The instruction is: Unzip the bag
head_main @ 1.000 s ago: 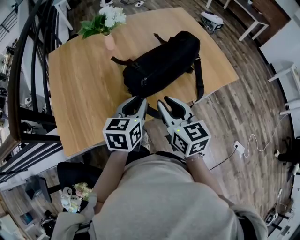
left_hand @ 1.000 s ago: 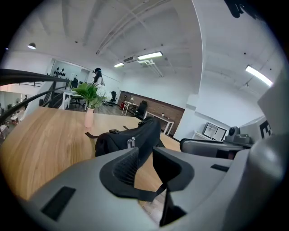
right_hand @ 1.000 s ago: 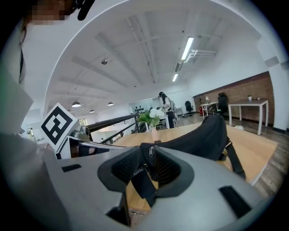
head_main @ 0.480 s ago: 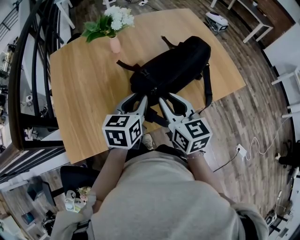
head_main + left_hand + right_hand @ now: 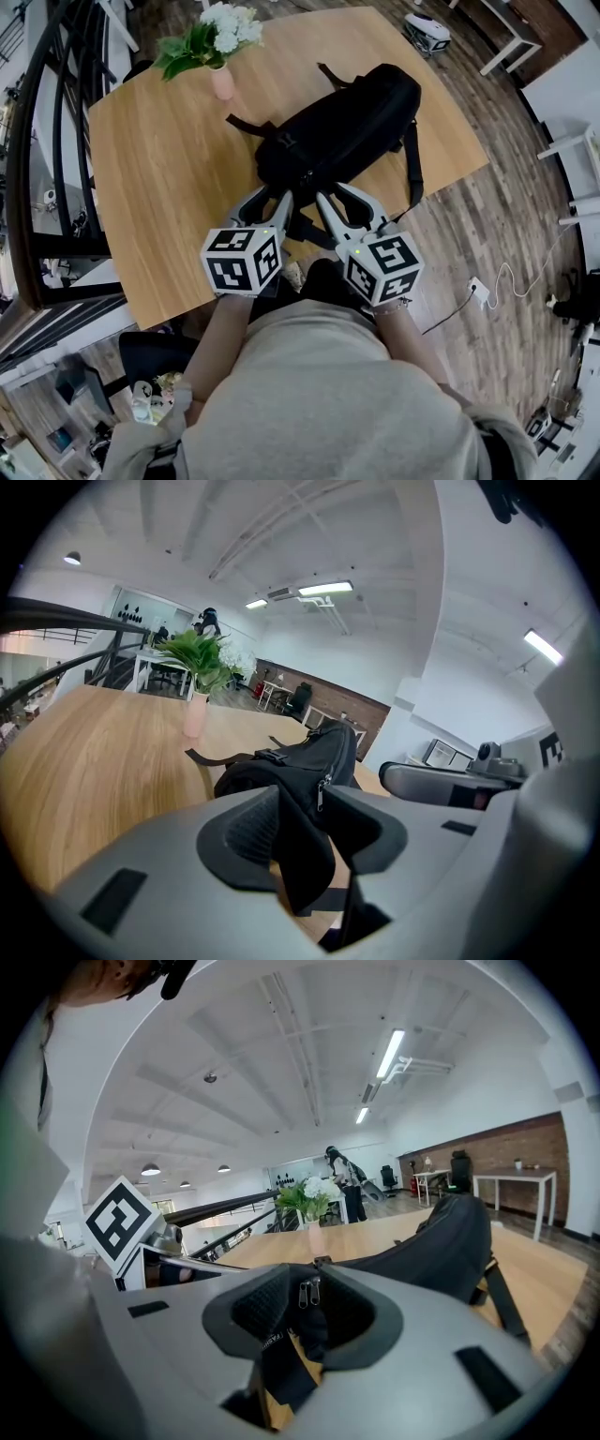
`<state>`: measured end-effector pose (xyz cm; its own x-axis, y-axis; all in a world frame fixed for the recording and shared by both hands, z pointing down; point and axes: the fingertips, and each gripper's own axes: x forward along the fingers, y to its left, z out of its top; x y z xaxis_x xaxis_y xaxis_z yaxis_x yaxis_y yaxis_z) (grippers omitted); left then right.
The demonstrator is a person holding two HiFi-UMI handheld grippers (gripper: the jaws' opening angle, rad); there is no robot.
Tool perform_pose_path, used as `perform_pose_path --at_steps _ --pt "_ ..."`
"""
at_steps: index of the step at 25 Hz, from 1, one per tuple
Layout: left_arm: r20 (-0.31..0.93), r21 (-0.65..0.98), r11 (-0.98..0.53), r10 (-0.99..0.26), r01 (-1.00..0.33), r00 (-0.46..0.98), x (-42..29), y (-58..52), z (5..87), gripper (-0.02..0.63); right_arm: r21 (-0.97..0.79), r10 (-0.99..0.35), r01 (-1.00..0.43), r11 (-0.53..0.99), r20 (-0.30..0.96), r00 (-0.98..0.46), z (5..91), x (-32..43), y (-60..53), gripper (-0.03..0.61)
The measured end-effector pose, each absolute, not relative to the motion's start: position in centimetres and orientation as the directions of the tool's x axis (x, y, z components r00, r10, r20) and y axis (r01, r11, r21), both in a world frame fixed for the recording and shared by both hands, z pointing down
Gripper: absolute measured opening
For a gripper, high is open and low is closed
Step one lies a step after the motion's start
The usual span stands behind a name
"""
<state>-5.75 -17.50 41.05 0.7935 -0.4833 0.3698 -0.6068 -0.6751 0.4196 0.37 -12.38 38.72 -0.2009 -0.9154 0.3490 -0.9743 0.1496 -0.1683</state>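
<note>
Black bag (image 5: 347,117) lies across the wooden table (image 5: 159,187) in the head view, its near end at the table edge, so both grippers can reach it. Left gripper view: left gripper (image 5: 305,829) jaws have just been opening, bag fabric loose between them (no pinch). Right gripper view: right gripper (image 5: 309,1314) jaws are spread around the twin zipper pulls (image 5: 307,1292), not clamped yet, probably lining up the grab.

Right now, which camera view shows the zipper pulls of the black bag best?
The right gripper view: two metal zipper pulls sit close, sharp and near the picture's centre. The left gripper view shows only one pull, smaller. The head view shows the whole bag but no pulls.
</note>
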Motion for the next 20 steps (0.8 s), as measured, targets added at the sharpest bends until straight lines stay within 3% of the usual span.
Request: perform_pose_path --at_steps 20 --pt "0.391 0.482 -0.574 -0.535 -0.662 0.749 -5.5 -17.7 41.7 0.212 -0.123 -0.865 -0.946 0.3 0.384 -0.324 38.5 1.1 -14.7 0.095"
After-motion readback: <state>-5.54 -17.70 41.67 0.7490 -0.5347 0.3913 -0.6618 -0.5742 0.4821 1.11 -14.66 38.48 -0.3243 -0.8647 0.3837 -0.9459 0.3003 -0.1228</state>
